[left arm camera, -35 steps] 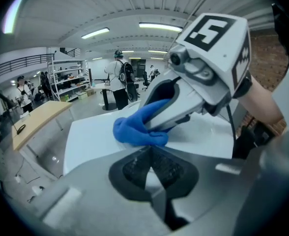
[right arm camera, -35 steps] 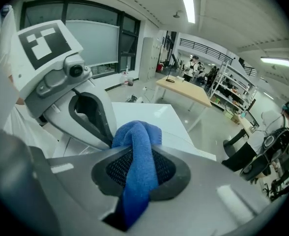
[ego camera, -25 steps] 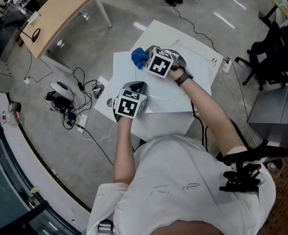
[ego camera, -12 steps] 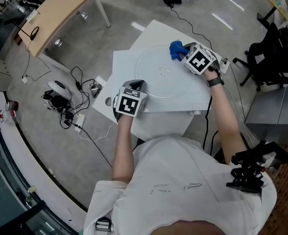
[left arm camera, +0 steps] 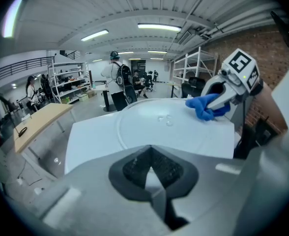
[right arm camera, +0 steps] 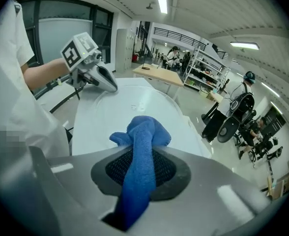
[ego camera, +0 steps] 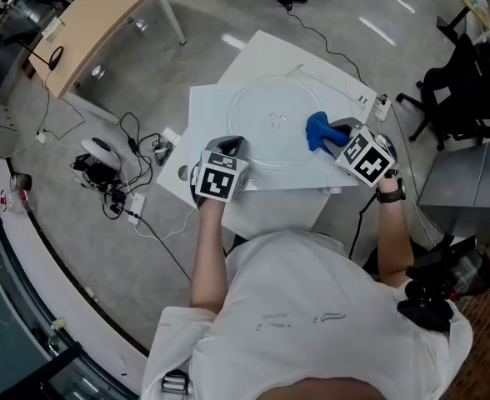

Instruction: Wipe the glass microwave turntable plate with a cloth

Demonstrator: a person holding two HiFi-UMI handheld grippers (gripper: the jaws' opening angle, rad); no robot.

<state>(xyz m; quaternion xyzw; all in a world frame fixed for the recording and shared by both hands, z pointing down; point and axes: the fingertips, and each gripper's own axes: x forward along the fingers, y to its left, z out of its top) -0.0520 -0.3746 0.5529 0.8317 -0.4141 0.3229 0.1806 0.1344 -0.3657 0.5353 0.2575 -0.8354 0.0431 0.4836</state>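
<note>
Right gripper (ego camera: 335, 137) clamped on blue cloth (ego camera: 317, 129). Cloth pressed at right rim of glass plate (ego camera: 266, 134), shifted from far-right edge 0.5 s ago toward person. Plate lies flat on white table (ego camera: 207, 107). Left gripper (ego camera: 231, 147): jaws together at plate's near-left rim, position unchanged.

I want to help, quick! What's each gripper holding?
Left gripper: closed on the edge of the plate.
Right gripper: closed on the blue cloth.
</note>
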